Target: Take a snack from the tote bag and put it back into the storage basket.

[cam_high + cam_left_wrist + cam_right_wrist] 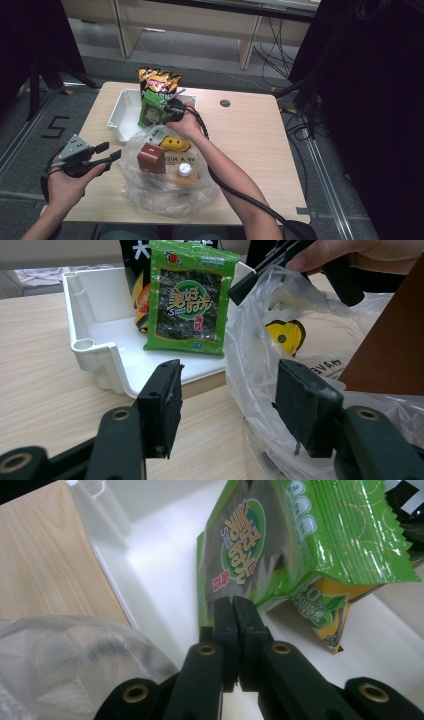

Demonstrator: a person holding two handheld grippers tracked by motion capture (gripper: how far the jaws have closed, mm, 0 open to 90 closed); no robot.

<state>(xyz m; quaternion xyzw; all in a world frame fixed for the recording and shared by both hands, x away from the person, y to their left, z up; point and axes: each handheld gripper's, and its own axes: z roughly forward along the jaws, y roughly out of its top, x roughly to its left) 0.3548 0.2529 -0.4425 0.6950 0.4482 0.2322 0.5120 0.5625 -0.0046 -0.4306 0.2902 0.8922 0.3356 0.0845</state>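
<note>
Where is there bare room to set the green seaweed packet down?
Inside the white tray, the floor left of the green seaweed packet is bare. The table right of the plastic bag is open too. Crowded: the tray's right end, where the snack bag and right gripper meet.

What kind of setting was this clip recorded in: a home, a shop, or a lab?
Most likely a lab or office workroom set up for recording. A small wooden table stands on grey floor marked with a taped number, loose cables trail under desks behind it, and a black tripod stands to the left.
</note>
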